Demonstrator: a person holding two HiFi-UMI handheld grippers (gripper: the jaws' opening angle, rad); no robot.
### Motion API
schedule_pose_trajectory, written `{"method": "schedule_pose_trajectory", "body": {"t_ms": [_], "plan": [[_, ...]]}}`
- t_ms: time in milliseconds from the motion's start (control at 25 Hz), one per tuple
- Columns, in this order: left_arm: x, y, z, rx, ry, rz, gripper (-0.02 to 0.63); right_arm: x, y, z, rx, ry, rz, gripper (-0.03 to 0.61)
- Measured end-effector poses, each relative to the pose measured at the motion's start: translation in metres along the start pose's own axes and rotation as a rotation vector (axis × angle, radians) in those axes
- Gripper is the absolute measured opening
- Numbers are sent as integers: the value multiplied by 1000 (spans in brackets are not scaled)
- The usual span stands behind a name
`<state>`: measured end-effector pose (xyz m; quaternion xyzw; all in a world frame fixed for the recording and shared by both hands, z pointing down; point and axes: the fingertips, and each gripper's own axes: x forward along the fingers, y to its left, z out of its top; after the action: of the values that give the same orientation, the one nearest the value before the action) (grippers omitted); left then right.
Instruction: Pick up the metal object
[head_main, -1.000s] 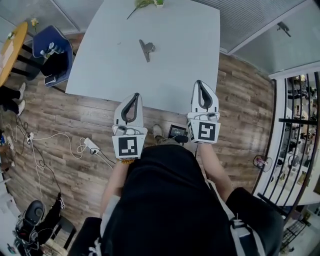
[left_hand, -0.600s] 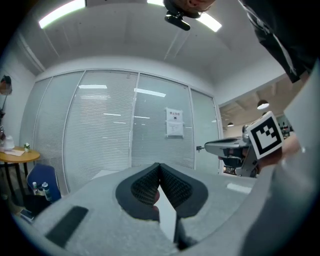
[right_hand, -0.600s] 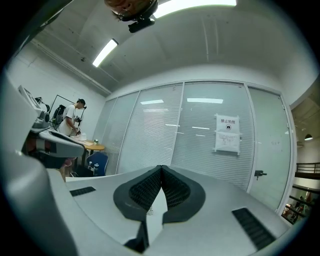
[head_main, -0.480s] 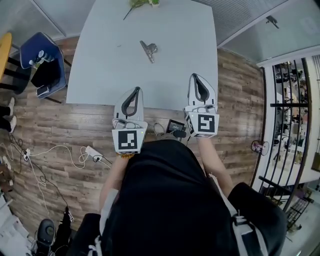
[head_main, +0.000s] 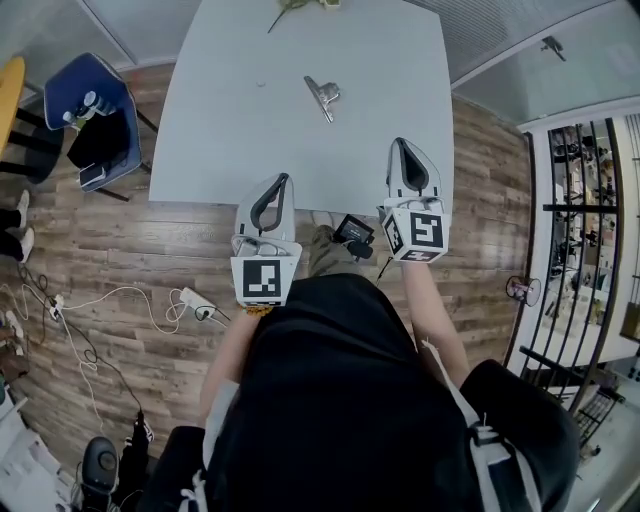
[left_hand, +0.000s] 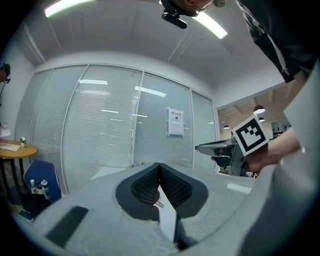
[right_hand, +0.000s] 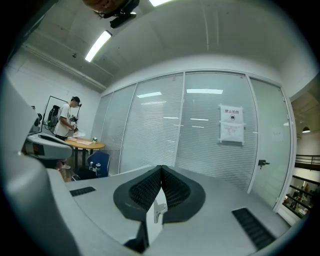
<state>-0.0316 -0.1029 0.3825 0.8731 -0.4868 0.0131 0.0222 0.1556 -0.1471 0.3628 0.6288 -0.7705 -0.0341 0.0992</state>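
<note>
The metal object (head_main: 322, 96) is a silver binder-type clip lying on the pale grey table (head_main: 230, 120), towards its far middle. Both grippers hover over the table's near edge, well short of the clip. My left gripper (head_main: 284, 178) is shut with nothing in it, and its jaws meet at a point (left_hand: 159, 164). My right gripper (head_main: 399, 142) is also shut and empty (right_hand: 161, 166). A small piece of the clip (right_hand: 159, 209) shows through the slit under the right jaws. The right gripper (left_hand: 235, 149) appears at the right of the left gripper view.
A green plant stem (head_main: 292, 8) lies at the table's far edge. A blue chair (head_main: 100, 115) with things on it stands left of the table, beside a yellow round table (head_main: 8, 100). Cables and a power strip (head_main: 190, 300) lie on the wooden floor. A railing (head_main: 585, 200) runs along the right.
The head view has shifted, so the table and clip now sit slightly further right. Both grippers stay shut near the table's near edge, having barely moved.
</note>
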Motion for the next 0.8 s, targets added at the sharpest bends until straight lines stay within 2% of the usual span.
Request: {"method": "schedule_pose_trajectory", "body": {"t_ms": [240, 440, 800], "plan": [[4, 19, -8, -20, 20, 35, -2, 32, 10, -22, -10, 31, 53, -2], [14, 23, 0, 31, 15, 37, -2, 51, 10, -43, -41, 74, 103, -1], [32, 12, -3, 46, 10, -17, -2, 73, 19, -82, -60, 134, 145, 0]]}}
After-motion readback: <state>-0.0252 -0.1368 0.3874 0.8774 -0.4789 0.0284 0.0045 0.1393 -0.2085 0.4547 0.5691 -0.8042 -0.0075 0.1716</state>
